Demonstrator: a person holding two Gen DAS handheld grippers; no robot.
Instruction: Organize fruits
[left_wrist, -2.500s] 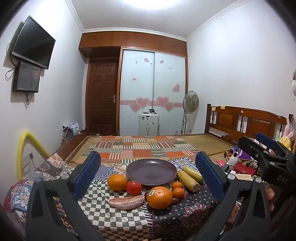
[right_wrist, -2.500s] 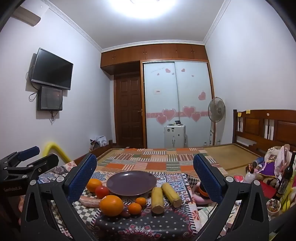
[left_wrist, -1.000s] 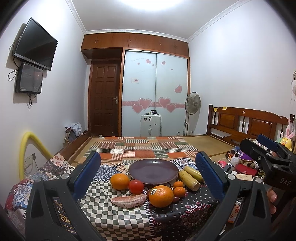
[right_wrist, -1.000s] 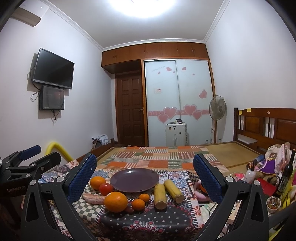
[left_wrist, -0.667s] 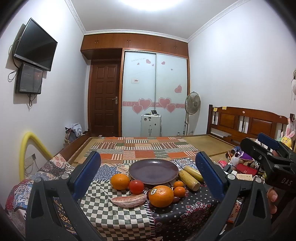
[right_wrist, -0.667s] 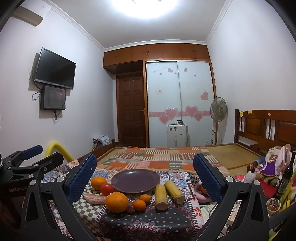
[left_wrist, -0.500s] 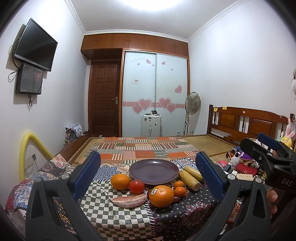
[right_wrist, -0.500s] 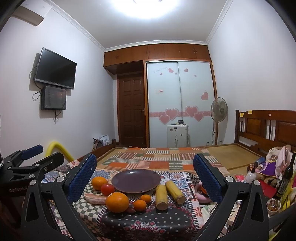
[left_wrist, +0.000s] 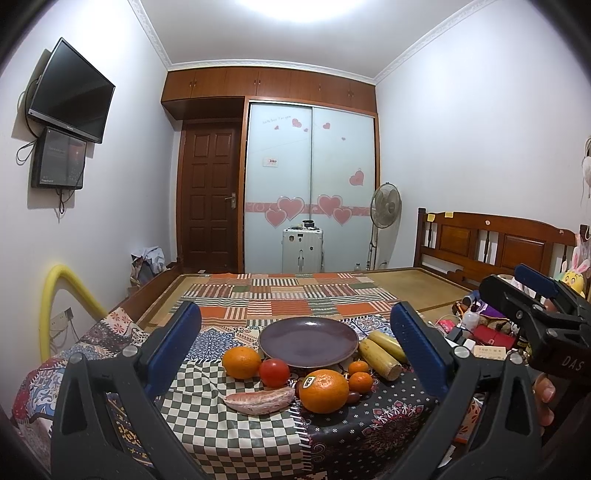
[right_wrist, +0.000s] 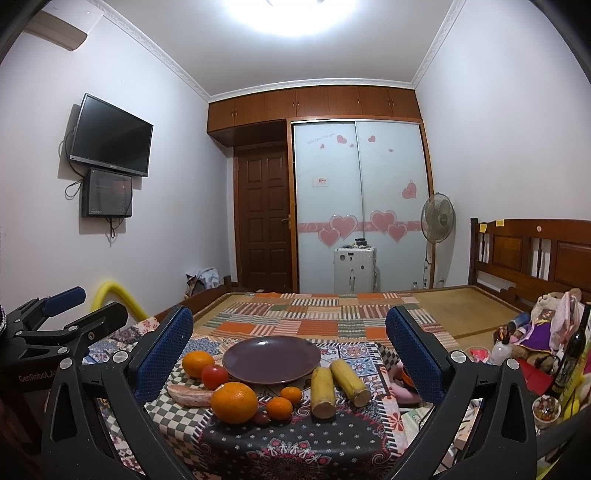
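Left gripper (left_wrist: 295, 343) jaws wide apart, holding nothing, hovering near side of table; right gripper (right_wrist: 290, 343) same, apart and empty. Purple plate (left_wrist: 308, 341) sits centre on patterned cloth (left_wrist: 229, 417). Two oranges (left_wrist: 324, 390), tomato (left_wrist: 274, 372), sweet potato (left_wrist: 259, 400), small tangerines (left_wrist: 360, 381) near edge; two corn cobs (right_wrist: 334, 382) right of plate.

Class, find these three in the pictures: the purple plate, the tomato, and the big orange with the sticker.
purple plate (left_wrist: 308, 341), left wrist view, bare centre.
tomato (left_wrist: 274, 372), left wrist view, front skin.
big orange with the sticker (left_wrist: 327, 387), left wrist view, peel beside sticker.
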